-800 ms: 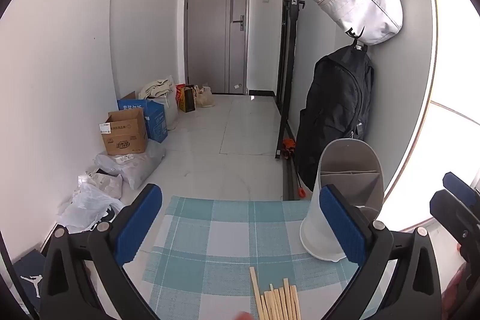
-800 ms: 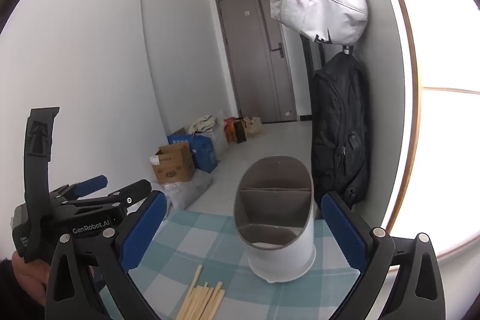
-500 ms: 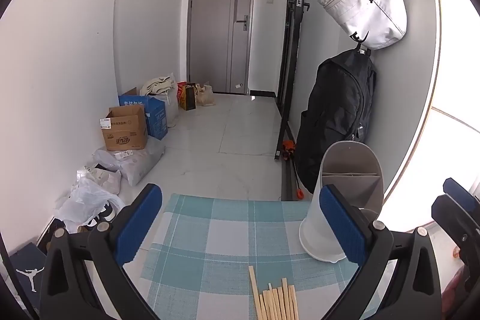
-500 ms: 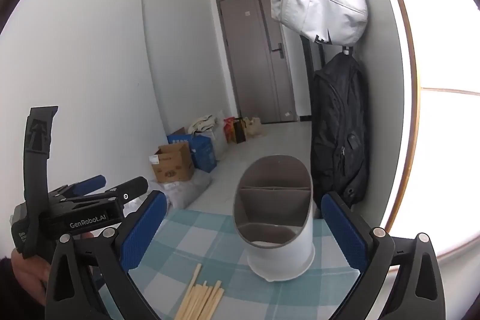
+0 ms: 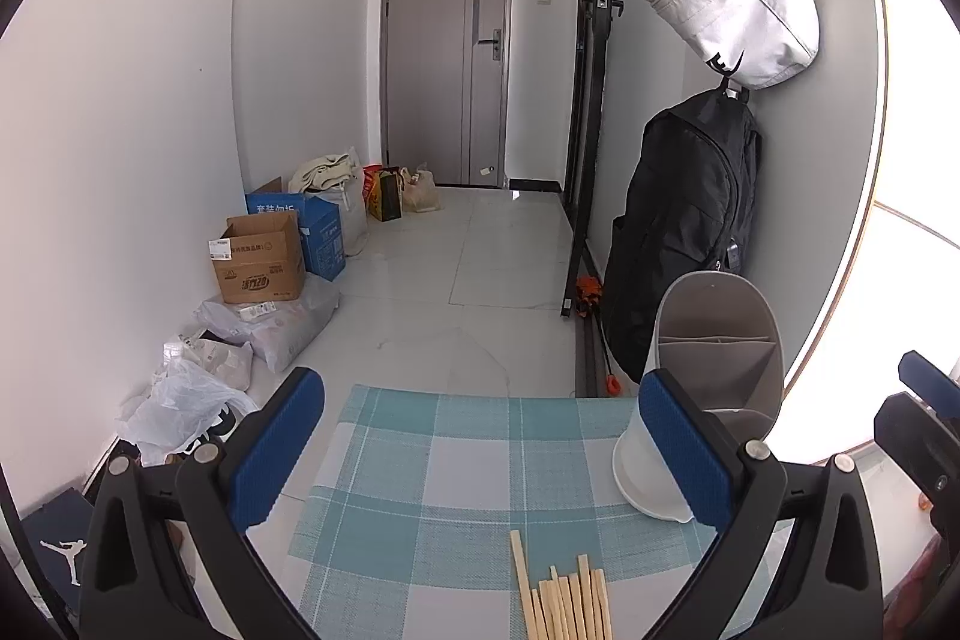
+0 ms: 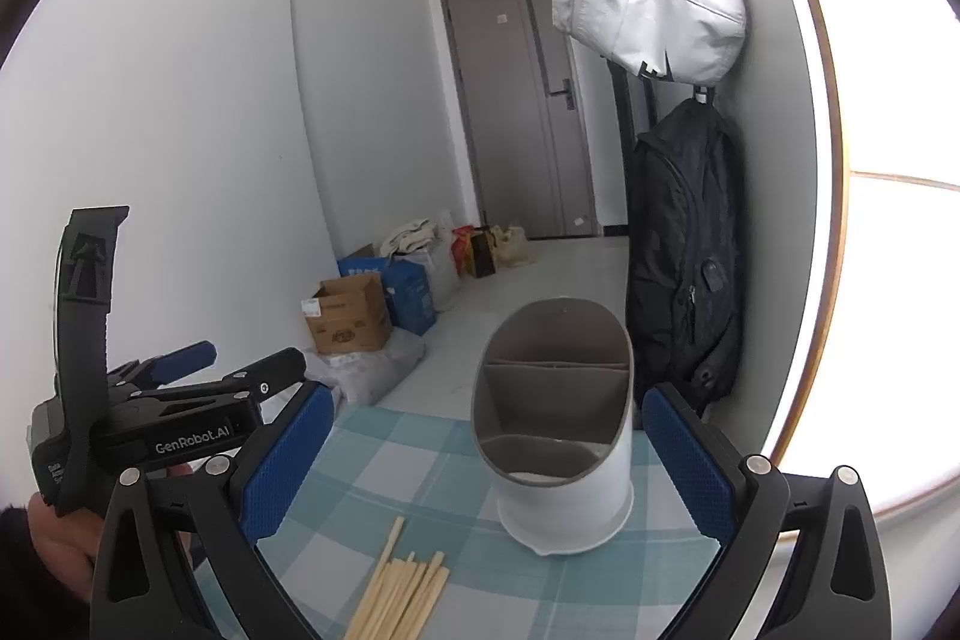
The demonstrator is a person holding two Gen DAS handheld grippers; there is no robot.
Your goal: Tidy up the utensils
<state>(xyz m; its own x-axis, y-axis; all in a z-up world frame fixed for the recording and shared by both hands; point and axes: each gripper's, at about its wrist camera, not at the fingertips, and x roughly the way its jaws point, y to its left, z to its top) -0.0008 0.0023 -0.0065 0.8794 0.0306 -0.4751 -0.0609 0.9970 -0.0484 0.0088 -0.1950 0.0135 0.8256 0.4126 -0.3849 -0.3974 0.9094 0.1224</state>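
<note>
Right wrist view is showing the wide-open right gripper (image 6: 480,466) hovering over light, stiff, slippery wooden chopsticks (image 6: 399,595), likely best pinched mid-length.

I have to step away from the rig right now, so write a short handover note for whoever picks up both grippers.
Left gripper: open, holding nothing, hovering over the checked cloth.
Right gripper: open, holding nothing, facing the utensil holder.
The chopsticks lie in a loose bundle on the cloth, in front of the holder and apart from it.
The holder stands upright at the cloth's right side; no chopsticks show in its compartments.
Done: nothing placed yet.
Left: pick up the chopsticks and stand them in the holder.
</note>
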